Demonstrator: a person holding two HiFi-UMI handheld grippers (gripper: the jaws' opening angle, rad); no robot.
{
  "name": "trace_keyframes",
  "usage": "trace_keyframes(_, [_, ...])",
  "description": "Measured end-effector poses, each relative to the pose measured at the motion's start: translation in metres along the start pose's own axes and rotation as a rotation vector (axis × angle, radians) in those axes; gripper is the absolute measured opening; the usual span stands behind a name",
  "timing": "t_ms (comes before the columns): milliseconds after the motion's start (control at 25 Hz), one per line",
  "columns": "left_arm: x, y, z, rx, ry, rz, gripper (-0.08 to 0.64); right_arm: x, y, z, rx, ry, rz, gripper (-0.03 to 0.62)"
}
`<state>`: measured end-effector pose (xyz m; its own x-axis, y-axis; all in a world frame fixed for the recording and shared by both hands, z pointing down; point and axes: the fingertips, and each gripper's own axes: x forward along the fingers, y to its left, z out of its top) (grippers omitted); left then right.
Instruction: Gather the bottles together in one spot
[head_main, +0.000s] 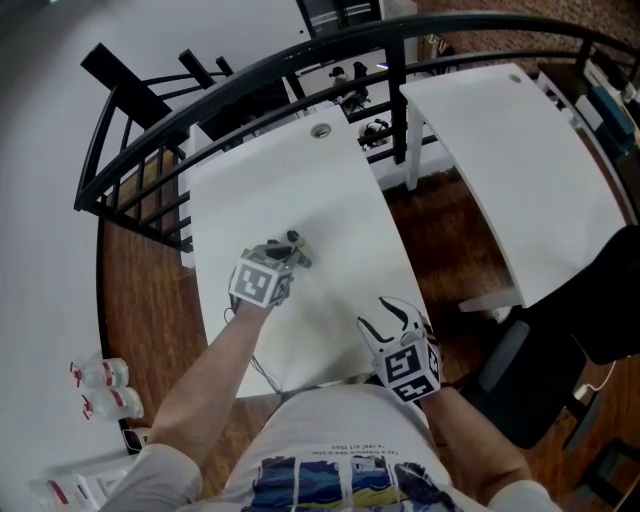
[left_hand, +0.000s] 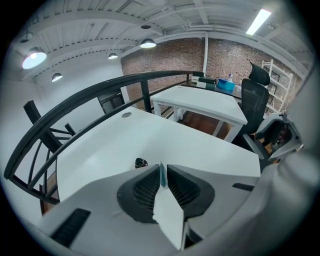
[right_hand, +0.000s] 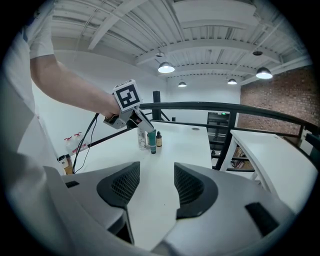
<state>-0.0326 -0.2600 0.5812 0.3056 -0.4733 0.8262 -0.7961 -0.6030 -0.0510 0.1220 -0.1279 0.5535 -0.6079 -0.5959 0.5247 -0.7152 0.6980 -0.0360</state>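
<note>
Three small bottles stand close together mid-table: a white bottle (right_hand: 142, 139), a teal tube (right_hand: 152, 142) and a small dark dropper bottle (right_hand: 159, 138). My left gripper (right_hand: 145, 128) reaches down onto the teal tube's top. In the left gripper view its jaws (left_hand: 161, 168) stand almost together with a thin teal edge (left_hand: 161, 176) pinched between them, and the dark bottle (left_hand: 140, 162) shows just beyond. In the head view the left gripper (head_main: 284, 259) covers most of the cluster (head_main: 297, 245). My right gripper (head_main: 384, 321) hangs open and empty over the table's near right edge, its jaws (right_hand: 156, 168) well short of the bottles.
A black curved railing (head_main: 250, 75) runs behind the white table (head_main: 330, 190), which has a cable grommet (head_main: 320, 130). A second white table (head_main: 520, 160) and a black office chair (head_main: 530, 390) are to the right. Plastic water bottles (head_main: 100, 388) lie on the floor at left.
</note>
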Motion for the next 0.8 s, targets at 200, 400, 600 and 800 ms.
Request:
trace_keyframes(200, [-0.014,-0.001,0.005,-0.004,-0.058,0.019,0.044,-0.001,0.005,0.001,-0.019,0.001,0.006,0.239])
trace_keyframes(400, [-0.038,-0.007,0.012,-0.018,-0.14,0.019,0.046,0.002,0.017,0.003,-0.04,0.004,0.015,0.239])
trace_keyframes(600, [-0.083,-0.01,0.012,-0.042,-0.25,0.039,0.044,-0.002,0.041,0.005,-0.067,0.012,0.033,0.239])
trace_keyframes(800, [-0.139,-0.022,-0.017,-0.127,-0.351,0.016,0.044,-0.009,0.069,0.008,-0.064,0.017,0.041,0.239])
